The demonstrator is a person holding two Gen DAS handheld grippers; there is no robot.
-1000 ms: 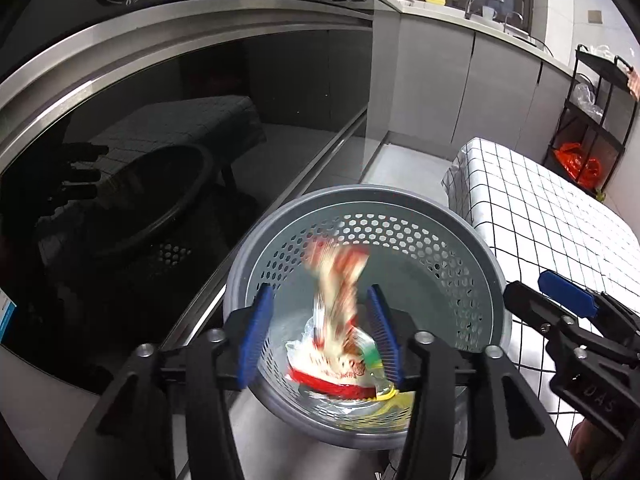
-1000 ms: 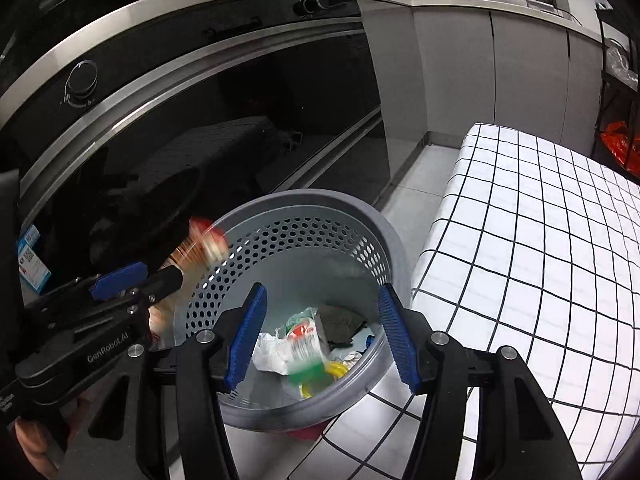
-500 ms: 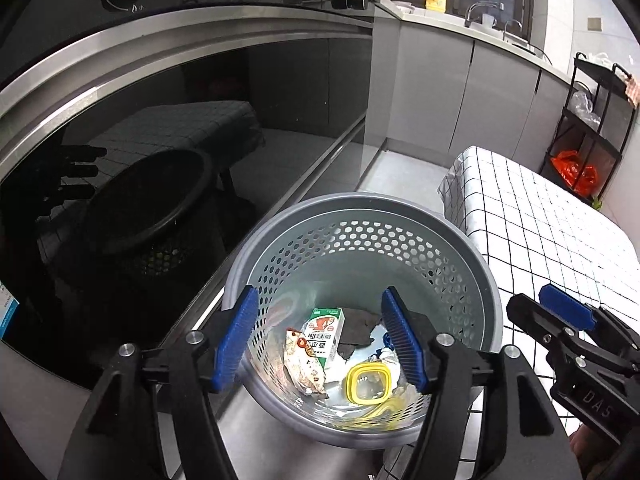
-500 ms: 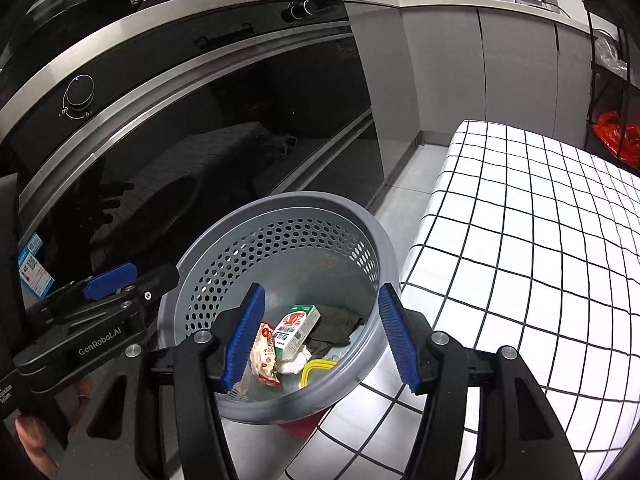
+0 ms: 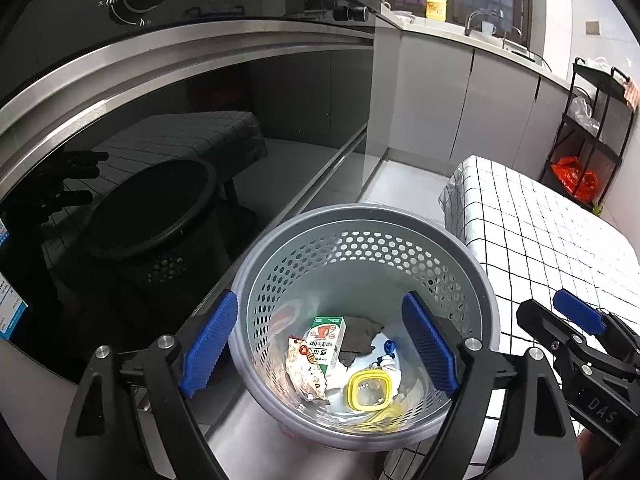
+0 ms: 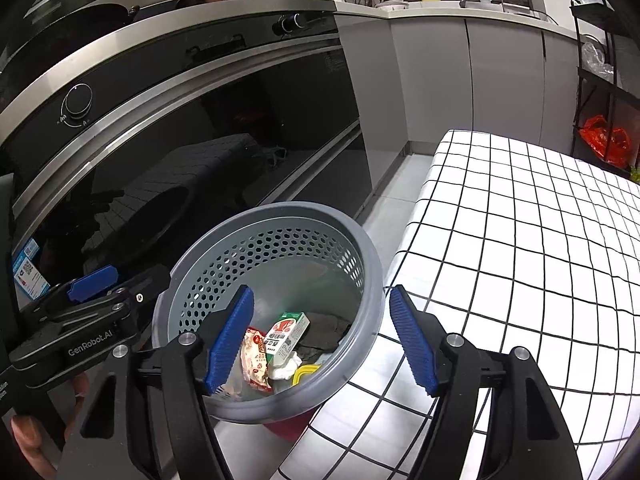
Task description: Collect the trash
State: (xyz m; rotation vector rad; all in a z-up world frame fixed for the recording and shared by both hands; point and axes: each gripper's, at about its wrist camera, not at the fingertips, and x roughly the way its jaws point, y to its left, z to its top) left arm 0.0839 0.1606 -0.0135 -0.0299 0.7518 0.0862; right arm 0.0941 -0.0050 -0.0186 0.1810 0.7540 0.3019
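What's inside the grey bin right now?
In the grey bin: a green-and-white carton, a snack wrapper, a yellow-rimmed lid, a dark scrap and crumpled white paper. Anything underneath them is covered.

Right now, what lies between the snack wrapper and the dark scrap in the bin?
The milk carton lies between the wrapper and the scrap, touching both; the left wrist view shows it best.

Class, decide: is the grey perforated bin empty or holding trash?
Holding trash: the bin contains a carton, a wrapper and a yellow lid.
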